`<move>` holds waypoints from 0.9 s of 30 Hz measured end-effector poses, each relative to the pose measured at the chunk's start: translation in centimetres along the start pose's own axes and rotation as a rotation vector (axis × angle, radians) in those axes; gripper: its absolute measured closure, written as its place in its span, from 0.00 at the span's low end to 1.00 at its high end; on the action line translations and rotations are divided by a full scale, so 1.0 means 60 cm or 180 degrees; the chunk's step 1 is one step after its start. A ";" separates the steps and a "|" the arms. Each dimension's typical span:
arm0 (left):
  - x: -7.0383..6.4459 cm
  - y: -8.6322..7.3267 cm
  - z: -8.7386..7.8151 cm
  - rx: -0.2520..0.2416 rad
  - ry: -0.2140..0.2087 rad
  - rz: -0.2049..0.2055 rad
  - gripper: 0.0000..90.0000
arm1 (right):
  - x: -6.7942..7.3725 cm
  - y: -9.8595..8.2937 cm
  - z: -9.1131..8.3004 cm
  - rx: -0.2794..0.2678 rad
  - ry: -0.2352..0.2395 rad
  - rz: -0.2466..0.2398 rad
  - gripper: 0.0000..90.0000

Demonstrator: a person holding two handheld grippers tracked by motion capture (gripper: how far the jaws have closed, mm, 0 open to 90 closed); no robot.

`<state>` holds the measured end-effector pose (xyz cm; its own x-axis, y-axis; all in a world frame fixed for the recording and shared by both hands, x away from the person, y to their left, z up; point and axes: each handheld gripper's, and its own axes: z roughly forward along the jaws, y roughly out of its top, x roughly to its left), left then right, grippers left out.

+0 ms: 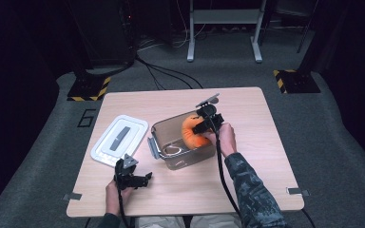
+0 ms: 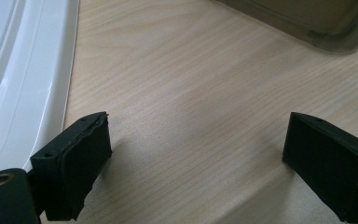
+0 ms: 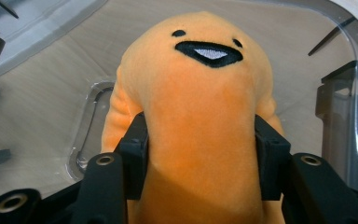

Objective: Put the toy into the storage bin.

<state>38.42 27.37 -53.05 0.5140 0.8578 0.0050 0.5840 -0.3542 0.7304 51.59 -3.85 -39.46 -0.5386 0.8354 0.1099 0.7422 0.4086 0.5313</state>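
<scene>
Plush toy [image 1: 190, 134], one, orange, standing inside one clear bin [image 1: 171, 156] at the middle of the table [image 1: 261, 156]; one white lid [image 1: 119, 139] just left of the bin, right gripper [image 1: 204, 127] at the toy, left gripper [image 1: 145, 179] low near the front edge. Left gripper view: fingers [image 2: 74, 163] spread wide over bare wood, lid edge beside. Right gripper view: stitched face revealed, fingers [image 3: 135, 158] clamped on the toy's body above the bin floor.

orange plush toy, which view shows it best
The right gripper view: the orange plush toy sits close up, face visible, squeezed between the right gripper's jaws. The high view shows it small in the clear bin.
</scene>
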 end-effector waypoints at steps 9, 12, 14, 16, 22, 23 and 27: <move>0.000 0.000 0.000 -0.0002 -0.0001 0.0002 0.08 | -0.002 0.000 0.010 0.0075 0.0012 0.0018 0.55; 0.000 0.000 0.000 0.0000 0.0000 -0.0001 0.08 | -0.002 0.000 0.013 0.0109 0.0013 0.0017 0.55; 0.000 0.000 0.000 -0.0003 0.0002 -0.0003 0.08 | -0.002 0.001 0.016 0.0123 0.0012 0.0016 0.55; 0.000 0.000 0.000 -0.0003 0.0001 -0.0001 0.08 | -0.003 0.001 0.017 0.0147 0.0017 0.0025 0.55; 0.000 0.000 0.000 0.0001 0.0000 0.0004 0.08 | -0.004 0.002 0.025 0.0207 0.0020 0.0029 0.55; 0.000 0.000 0.000 0.0001 0.0000 0.0001 0.08 | -0.004 0.002 0.027 0.0214 0.0029 0.0039 0.55; 0.000 0.000 0.000 0.0001 0.0000 0.0000 0.08 | -0.004 0.003 0.031 0.0267 0.0028 0.0002 0.54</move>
<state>38.41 27.37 -53.04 0.5140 0.8578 0.0051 0.5842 -0.3544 0.7302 52.62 -3.31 -40.97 -0.5412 0.8326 0.1178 0.7731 0.4376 0.4591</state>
